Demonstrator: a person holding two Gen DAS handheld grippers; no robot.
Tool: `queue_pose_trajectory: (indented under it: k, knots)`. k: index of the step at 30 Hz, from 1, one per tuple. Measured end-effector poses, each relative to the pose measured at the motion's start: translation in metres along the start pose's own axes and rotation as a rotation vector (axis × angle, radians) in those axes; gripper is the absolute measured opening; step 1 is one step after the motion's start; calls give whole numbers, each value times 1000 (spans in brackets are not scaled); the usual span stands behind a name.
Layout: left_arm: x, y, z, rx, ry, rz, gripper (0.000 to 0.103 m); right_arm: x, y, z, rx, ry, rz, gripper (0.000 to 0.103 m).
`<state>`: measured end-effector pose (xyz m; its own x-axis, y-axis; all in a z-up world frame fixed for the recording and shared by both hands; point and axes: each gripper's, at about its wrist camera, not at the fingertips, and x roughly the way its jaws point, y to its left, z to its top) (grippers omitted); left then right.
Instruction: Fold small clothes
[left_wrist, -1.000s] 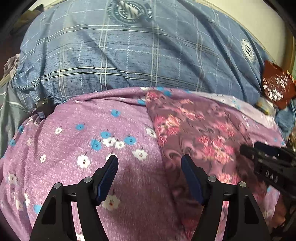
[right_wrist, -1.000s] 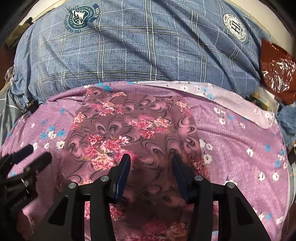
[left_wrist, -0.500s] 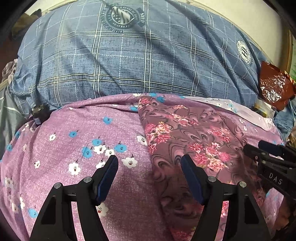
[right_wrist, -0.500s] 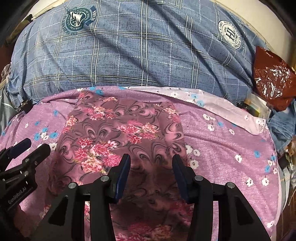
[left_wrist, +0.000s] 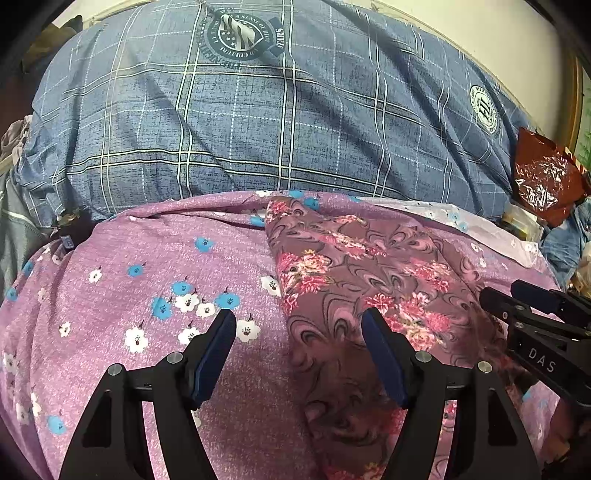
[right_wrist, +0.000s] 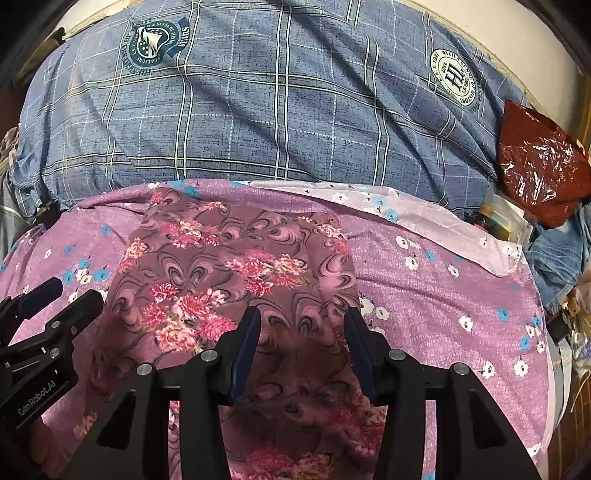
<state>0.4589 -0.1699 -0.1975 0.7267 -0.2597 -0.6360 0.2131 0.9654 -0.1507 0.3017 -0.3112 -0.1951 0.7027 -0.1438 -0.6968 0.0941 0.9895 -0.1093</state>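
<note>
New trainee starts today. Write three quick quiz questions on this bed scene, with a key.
1. True or false: the left hand-held gripper grips the rose-print cloth.
2. What lies under that cloth? A) lilac floral sheet B) bare wood C) white towel
3. Fill in: the red bag lies at the ____ edge of both views.

Key: 1 false, both grippers, left and right, are open and empty; 2 A; 3 right.

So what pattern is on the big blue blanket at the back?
The blue blanket has a white-lined check with round crest badges; the right wrist view shows it best.
</note>
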Motion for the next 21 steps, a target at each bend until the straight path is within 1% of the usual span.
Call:
queue_pose_trajectory:
  k: [8, 11, 13, 14, 15, 17, 19, 20, 21]
  knots:
    - [1, 5, 4, -30, 1, -19, 70, 3, 6, 5, 3, -8, 3, 48]
    - [4, 9, 8, -48, 19, -52, 70, 5, 9, 4, -10, -6, -1, 48]
    - [7, 13, 12, -59, 37, -82, 70, 6, 7, 5, -15, -6, 13, 48]
    - [10, 15, 15, -63, 56, -106, 70, 7, 4, 6, -18, -5, 33, 48]
    - [15, 19, 18, -65, 93, -144, 70, 8, 0, 7, -14, -1, 65, 49]
    - [23, 30, 24, -92, 145, -210, 70, 14, -20, 9, 48, 26, 174, 49]
    - [28, 42, 29, -126, 162, -234, 70, 23, -48, 10, 156, 51, 288, 52]
    - [30, 47, 30, -143, 176, -254, 70, 27, -62, 9, 214, 64, 326, 56]
    - [35, 53, 32, -163, 200, -287, 70, 34, -78, 7, 279, 81, 381, 58]
